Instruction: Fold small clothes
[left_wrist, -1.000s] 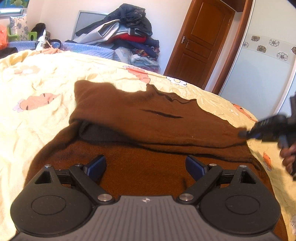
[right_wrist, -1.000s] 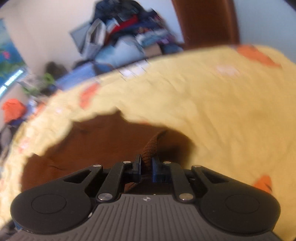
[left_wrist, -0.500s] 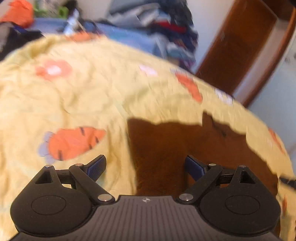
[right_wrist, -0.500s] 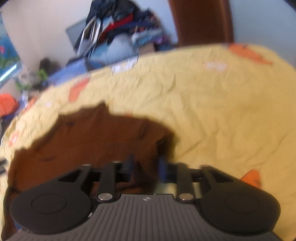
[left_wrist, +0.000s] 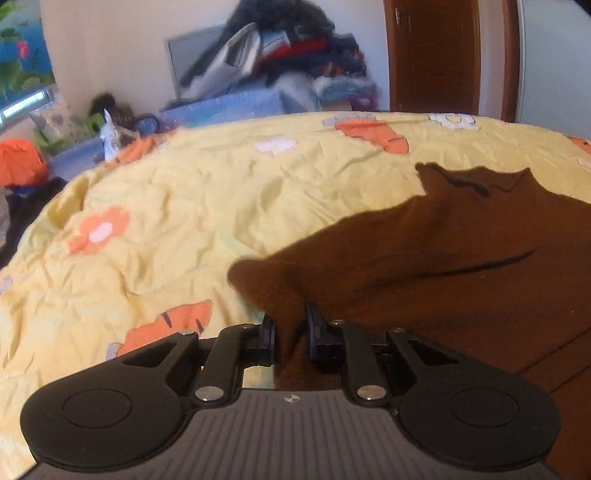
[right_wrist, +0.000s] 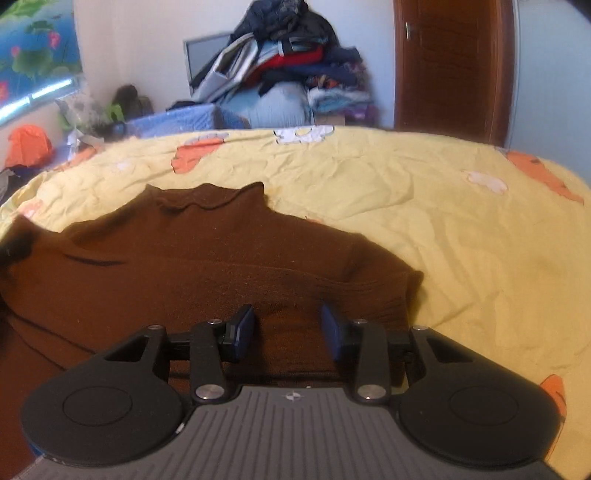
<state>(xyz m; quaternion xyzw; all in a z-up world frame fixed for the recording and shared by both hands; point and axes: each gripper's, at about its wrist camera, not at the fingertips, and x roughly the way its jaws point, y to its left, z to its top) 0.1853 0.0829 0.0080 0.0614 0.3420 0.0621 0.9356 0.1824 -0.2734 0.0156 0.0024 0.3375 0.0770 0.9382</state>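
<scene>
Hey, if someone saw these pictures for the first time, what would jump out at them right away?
The big brown sweater spread across the yellow carrot-print bedspread fills the foreground. The left tool is pinched shut on a fold at the sweater's left edge, while the right tool hangs open over its right side. Against the far wall sits a heaped pile of clothes beside a wooden door.

One brown sweater (left_wrist: 461, 266) on one bed (left_wrist: 184, 206) with yellow cover. Two grippers: left gripper (left_wrist: 290, 334), right gripper (right_wrist: 288, 330), two fingers each. One pile of clothes (right_wrist: 288, 70) by back wall, exact item count unreadable. One wooden door (right_wrist: 454, 66). One orange bundle (right_wrist: 27, 146) at far left. One grey screen (right_wrist: 207, 55) behind pile.
</scene>
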